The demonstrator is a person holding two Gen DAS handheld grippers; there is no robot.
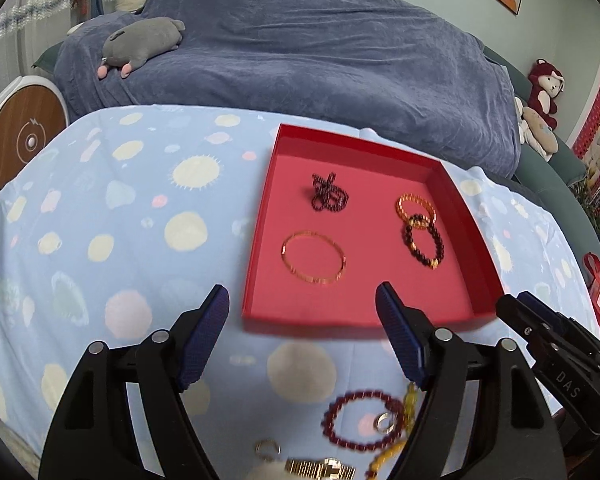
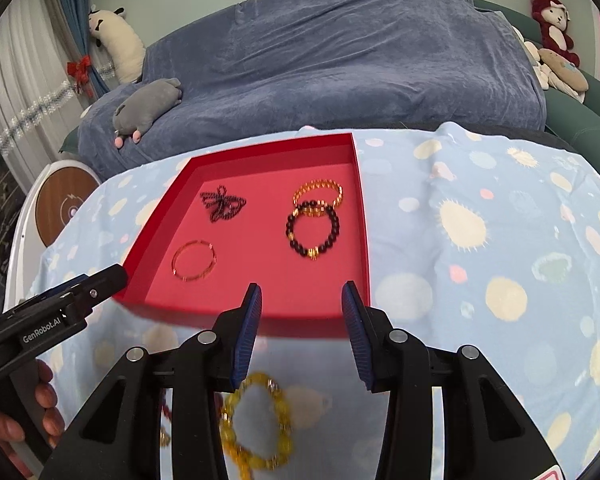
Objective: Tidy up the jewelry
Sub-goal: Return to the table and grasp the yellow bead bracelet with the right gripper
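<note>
A red tray (image 1: 260, 240) (image 2: 364, 240) on the spotted blue cloth holds a dark beaded bundle (image 1: 329, 193) (image 2: 223, 202), a thin gold bangle (image 1: 314, 257) (image 2: 193, 259), an orange bead bracelet (image 1: 416, 204) (image 2: 319, 192) and a black bead bracelet (image 1: 423, 242) (image 2: 313, 234). My left gripper (image 1: 302, 300) is open and empty before the tray's near edge. Under it lie a red bead bracelet (image 1: 364, 420), rings (image 1: 267, 449) and a gold watch (image 1: 320, 468). My right gripper (image 2: 302, 300) is open and empty above a yellow bead bracelet (image 2: 256, 424).
A sofa under a blue blanket (image 1: 300, 48) stands behind the table with a grey plush (image 1: 140, 42). A round white and wood device (image 1: 24, 136) is at the left. Plush toys (image 2: 552, 20) sit at the right.
</note>
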